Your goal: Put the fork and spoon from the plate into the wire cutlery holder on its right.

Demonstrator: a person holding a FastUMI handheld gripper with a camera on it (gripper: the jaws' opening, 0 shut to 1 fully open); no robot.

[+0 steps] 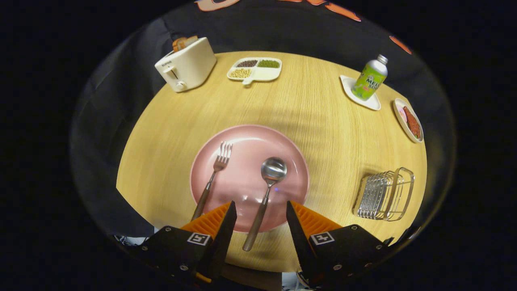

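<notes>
A steel fork (213, 177) and spoon (264, 195) lie side by side, apart, on a round pink plate (291, 161), handles over its near rim. The empty wire cutlery holder (383, 195) stands to the plate's right.

Your gripper (258, 212) hangs over the near edge of the table (315, 105), fingers spread apart with the spoon (266, 194) handle lying between them. The spoon and the fork (214, 178) lie on the plate (291, 161), the fork left of the spoon. To the plate's right stands the cutlery holder (385, 195). Beyond the plate you have a toaster (186, 64) at far left, a divided tray (254, 69) beside it, a bottle (369, 79) on a coaster (373, 103) at far right, and a small dish (408, 120) just right of that.
</notes>
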